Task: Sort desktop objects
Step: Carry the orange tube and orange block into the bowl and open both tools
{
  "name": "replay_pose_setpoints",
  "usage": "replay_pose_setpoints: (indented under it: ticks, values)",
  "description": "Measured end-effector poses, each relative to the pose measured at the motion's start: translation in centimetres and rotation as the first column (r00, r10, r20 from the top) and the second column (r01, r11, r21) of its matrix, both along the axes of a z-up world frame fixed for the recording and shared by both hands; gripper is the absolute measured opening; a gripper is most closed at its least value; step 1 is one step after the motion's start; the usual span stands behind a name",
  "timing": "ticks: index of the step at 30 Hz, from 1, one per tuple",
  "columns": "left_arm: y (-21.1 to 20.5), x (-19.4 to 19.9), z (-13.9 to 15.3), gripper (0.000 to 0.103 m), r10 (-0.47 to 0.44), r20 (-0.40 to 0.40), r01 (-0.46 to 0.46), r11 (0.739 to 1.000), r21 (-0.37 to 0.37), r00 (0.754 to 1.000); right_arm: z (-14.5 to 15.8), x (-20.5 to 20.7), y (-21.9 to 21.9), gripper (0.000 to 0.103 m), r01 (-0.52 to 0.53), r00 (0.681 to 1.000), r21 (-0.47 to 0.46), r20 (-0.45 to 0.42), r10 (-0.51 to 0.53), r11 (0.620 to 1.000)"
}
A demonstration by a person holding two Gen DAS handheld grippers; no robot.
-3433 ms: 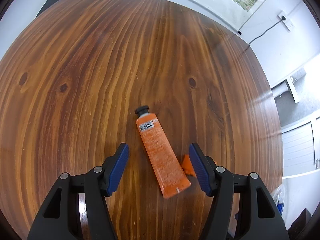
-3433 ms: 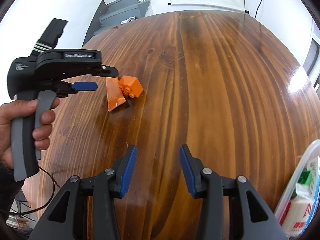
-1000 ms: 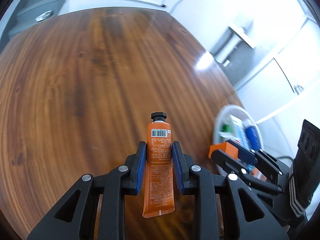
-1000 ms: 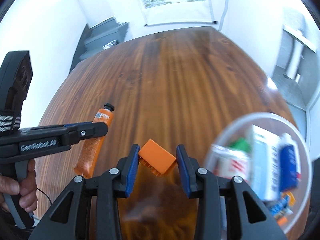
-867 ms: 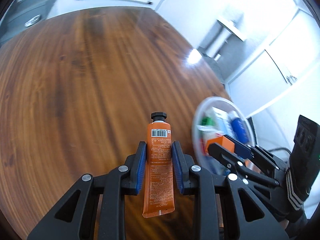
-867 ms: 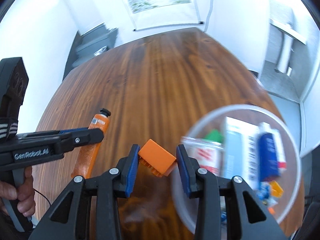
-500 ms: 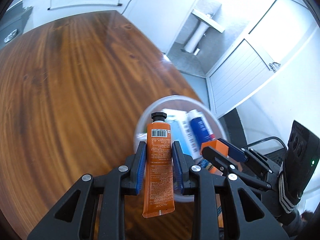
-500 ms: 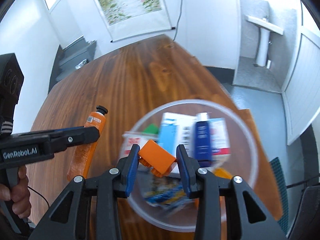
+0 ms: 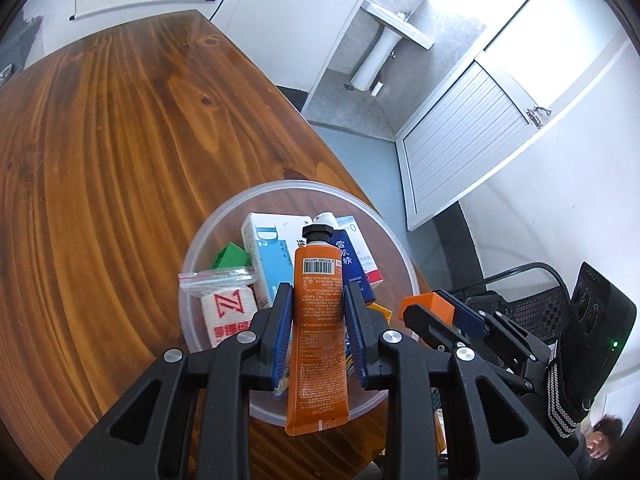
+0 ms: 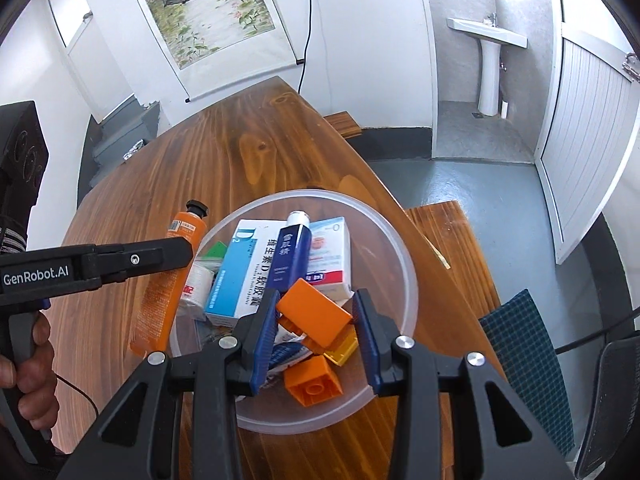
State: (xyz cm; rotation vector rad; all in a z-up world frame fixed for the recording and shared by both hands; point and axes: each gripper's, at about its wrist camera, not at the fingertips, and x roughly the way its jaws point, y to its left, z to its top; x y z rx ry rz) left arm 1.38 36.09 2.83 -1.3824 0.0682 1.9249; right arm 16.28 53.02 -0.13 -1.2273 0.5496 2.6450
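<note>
My left gripper [image 9: 318, 312] is shut on an orange tube [image 9: 318, 320] with a black cap, held upright over the near side of a clear round plastic bowl [image 9: 224, 216]. My right gripper [image 10: 316, 320] is shut on an orange toy brick [image 10: 312, 314] and holds it above the same bowl [image 10: 404, 248]. The tube [image 10: 160, 280] and the left gripper also show at the left of the right wrist view. The bowl holds a blue-white box [image 10: 244, 264], a dark blue tube [image 10: 290, 252], a white-red box [image 10: 332, 256], a bagged white roll [image 9: 228, 308], a green piece [image 9: 230, 256] and another orange brick [image 10: 312, 384].
The bowl stands near the right edge of a brown wooden table [image 9: 100, 160]. Beyond that edge are a wooden bench [image 10: 448, 232], a grey floor, a checked cloth [image 10: 524, 360] and a black chair [image 9: 520, 304]. A scroll painting [image 10: 208, 8] hangs on the far wall.
Both grippers have swung right from the bare table to above the bowl, carrying the tube and the brick. The bowl now sits centred under both.
</note>
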Motion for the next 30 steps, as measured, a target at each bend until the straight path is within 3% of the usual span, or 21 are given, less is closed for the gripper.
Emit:
replay_pose_setpoints:
  ticks: [15, 30]
  values:
    - [-0.1, -0.3, -1.0, 0.028, 0.033, 0.023, -0.033, 0.999, -0.011, 0.999, -1.1, -1.1, 1.1, 0.041, -0.016, 1.0, -0.04, -0.003, 0.016, 0.999]
    - [1.1, -0.5, -2.0, 0.029, 0.026, 0.052, -0.025, 0.999, -0.036, 0.998, -2.6, -1.8, 1.6, 0.043, -0.004, 0.997, -0.04, 0.074, 0.007, 0.999]
